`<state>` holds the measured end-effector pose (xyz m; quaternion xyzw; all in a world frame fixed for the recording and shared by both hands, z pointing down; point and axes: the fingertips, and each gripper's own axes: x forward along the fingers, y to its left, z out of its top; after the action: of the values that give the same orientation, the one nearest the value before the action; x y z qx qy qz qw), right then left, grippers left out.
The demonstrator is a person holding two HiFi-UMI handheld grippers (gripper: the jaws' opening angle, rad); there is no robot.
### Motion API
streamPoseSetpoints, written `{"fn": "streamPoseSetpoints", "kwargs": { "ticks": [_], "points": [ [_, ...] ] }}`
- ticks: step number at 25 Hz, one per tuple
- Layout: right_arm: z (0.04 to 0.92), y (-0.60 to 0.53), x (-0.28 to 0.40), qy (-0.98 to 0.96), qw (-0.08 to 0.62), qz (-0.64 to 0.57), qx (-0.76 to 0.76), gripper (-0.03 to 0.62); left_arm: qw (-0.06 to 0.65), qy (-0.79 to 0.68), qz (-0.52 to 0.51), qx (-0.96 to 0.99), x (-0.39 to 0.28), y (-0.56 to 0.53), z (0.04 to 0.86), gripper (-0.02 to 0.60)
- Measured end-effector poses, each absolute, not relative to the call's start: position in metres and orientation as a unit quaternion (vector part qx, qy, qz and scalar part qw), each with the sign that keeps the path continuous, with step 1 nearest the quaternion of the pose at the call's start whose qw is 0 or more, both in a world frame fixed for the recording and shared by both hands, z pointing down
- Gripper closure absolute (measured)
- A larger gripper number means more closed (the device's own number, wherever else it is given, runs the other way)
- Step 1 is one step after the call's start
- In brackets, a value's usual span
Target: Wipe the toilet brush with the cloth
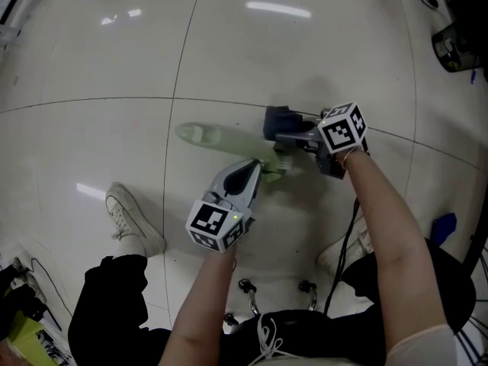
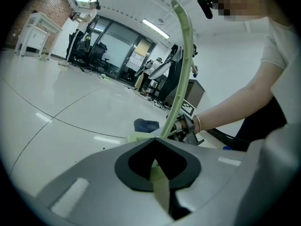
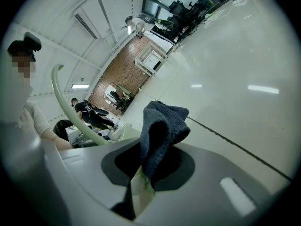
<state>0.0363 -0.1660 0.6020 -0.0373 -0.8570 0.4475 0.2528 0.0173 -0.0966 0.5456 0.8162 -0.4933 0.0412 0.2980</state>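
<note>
The pale green toilet brush (image 1: 221, 139) rises blurred towards the head camera, its lower end between the two grippers. My left gripper (image 1: 263, 170) is shut on the brush's lower part. In the left gripper view the thin green handle (image 2: 181, 55) curves up from my left gripper's (image 2: 157, 166) jaws. My right gripper (image 1: 288, 137) is shut on a dark blue cloth (image 1: 279, 120), right beside the brush. In the right gripper view the cloth (image 3: 162, 126) bulges out of my right gripper (image 3: 141, 173), a pale green strip lies under it, and the handle (image 3: 66, 107) arcs at the left.
The floor (image 1: 114, 59) is glossy white tile with dark joint lines. The person's white shoes (image 1: 133, 221) (image 1: 343, 254) stand on either side, with metal castors (image 1: 252, 292) between them. A blue object (image 1: 442, 226) lies at the right; dark equipment (image 1: 457, 48) sits top right.
</note>
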Motion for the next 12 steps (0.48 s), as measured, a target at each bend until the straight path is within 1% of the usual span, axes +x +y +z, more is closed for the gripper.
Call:
{"fn": "streamPoseSetpoints", "kwargs": {
  "ticks": [8, 12],
  "points": [
    [0.597, -0.153, 0.079, -0.862, 0.240, 0.445, 0.018, 0.531, 0.293, -0.472, 0.059, 0.829, 0.019, -0.094, 0.548, 0.575],
    [0.588, -0.146, 0.107, -0.890, 0.256, 0.366, 0.088, 0.531, 0.277, -0.445, 0.087, 0.847, 0.025, -0.094, 0.551, 0.575]
  ]
}}
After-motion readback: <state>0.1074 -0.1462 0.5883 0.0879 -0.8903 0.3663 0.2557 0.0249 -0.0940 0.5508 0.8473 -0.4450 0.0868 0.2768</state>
